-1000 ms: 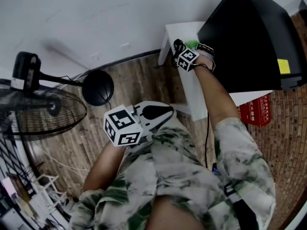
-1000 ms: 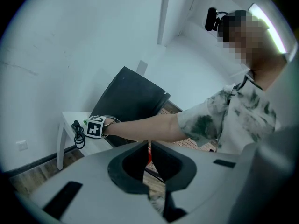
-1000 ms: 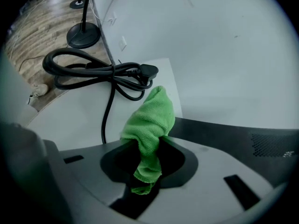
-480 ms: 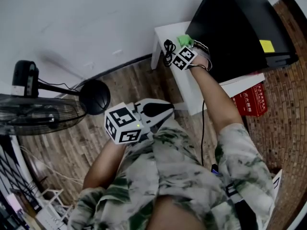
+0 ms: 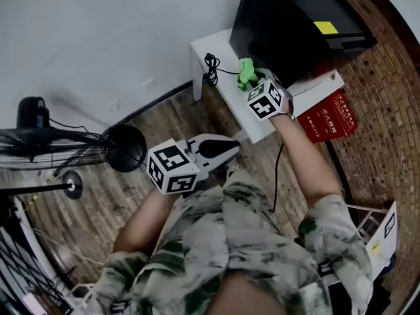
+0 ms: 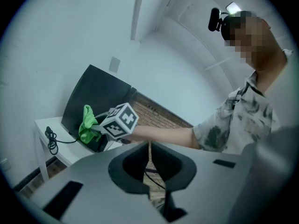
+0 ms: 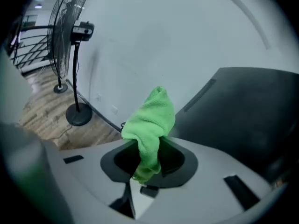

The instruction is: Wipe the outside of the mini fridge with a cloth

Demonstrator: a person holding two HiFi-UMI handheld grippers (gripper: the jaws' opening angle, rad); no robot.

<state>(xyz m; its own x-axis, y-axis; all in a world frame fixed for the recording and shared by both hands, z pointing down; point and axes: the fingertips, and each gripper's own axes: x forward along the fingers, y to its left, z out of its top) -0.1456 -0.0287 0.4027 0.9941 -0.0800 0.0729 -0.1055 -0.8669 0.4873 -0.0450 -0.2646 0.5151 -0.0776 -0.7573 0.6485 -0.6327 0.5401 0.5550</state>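
The black mini fridge (image 5: 289, 25) stands on a low white table (image 5: 209, 50) against the wall. My right gripper (image 5: 254, 85) is shut on a bright green cloth (image 5: 247, 72) and holds it against the lower part of the fridge's left side. In the right gripper view the cloth (image 7: 150, 120) bunches up out of the right gripper (image 7: 148, 169), with the fridge (image 7: 243, 111) just behind it. My left gripper (image 5: 231, 151) hangs back over the floor, shut and holding nothing. The left gripper view shows the fridge (image 6: 96, 97) and the cloth (image 6: 87, 124) from afar.
A black cable (image 5: 211, 67) lies coiled on the table beside the fridge. A red box (image 5: 328, 117) sits under the table's right end. A standing fan (image 5: 46, 143) with a round base (image 5: 126, 147) is on the wooden floor to the left.
The head view has swung round. My right gripper, with the cloth, has moved a little along the fridge's side towards me. The left gripper has stayed in about the same place.
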